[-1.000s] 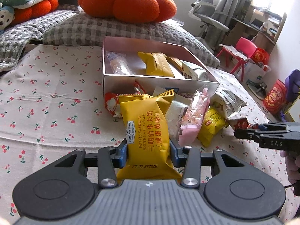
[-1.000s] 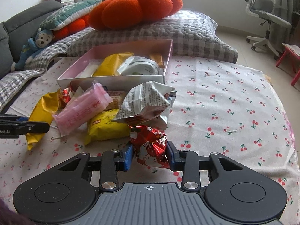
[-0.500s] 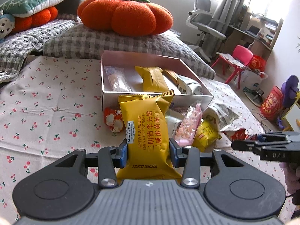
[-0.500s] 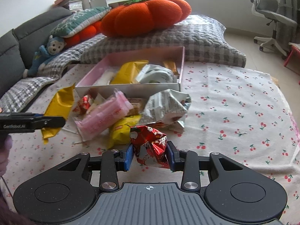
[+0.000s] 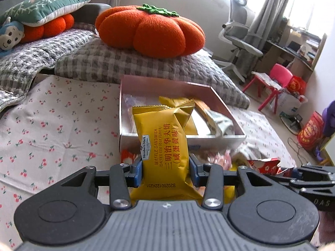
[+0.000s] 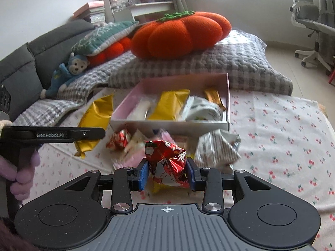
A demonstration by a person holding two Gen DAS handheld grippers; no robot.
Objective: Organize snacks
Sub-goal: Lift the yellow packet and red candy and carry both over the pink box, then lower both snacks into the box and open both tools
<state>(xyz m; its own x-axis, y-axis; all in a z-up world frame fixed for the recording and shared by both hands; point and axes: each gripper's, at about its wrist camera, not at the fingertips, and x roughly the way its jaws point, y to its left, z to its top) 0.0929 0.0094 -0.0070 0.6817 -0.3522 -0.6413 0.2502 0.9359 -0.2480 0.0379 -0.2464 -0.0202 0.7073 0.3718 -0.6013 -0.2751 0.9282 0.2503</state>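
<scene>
My left gripper (image 5: 165,172) is shut on a yellow waffle sandwich pack (image 5: 165,146) and holds it up in front of the pink box (image 5: 217,140). My right gripper (image 6: 166,172) is shut on a crumpled red snack pack (image 6: 167,163), lifted above the snack pile. The pink box (image 6: 167,124) holds a yellow pack (image 6: 167,106), a white-green pack (image 6: 201,108) and other snacks. Loose snacks (image 6: 215,150) lie in front of the box. The left gripper with its yellow pack (image 6: 96,115) shows at the left of the right wrist view.
A cherry-print cloth (image 5: 52,125) covers the surface. An orange pumpkin cushion (image 5: 150,33) sits on a grey checked pillow (image 5: 100,64) behind the box. A sofa with a toy monkey (image 6: 69,71) is at the left. An office chair (image 5: 238,37) and a pink stool (image 5: 274,83) stand beyond.
Both grippers have risen and moved toward the box, each still holding its pack. The snack pile now sits lower in both views.
</scene>
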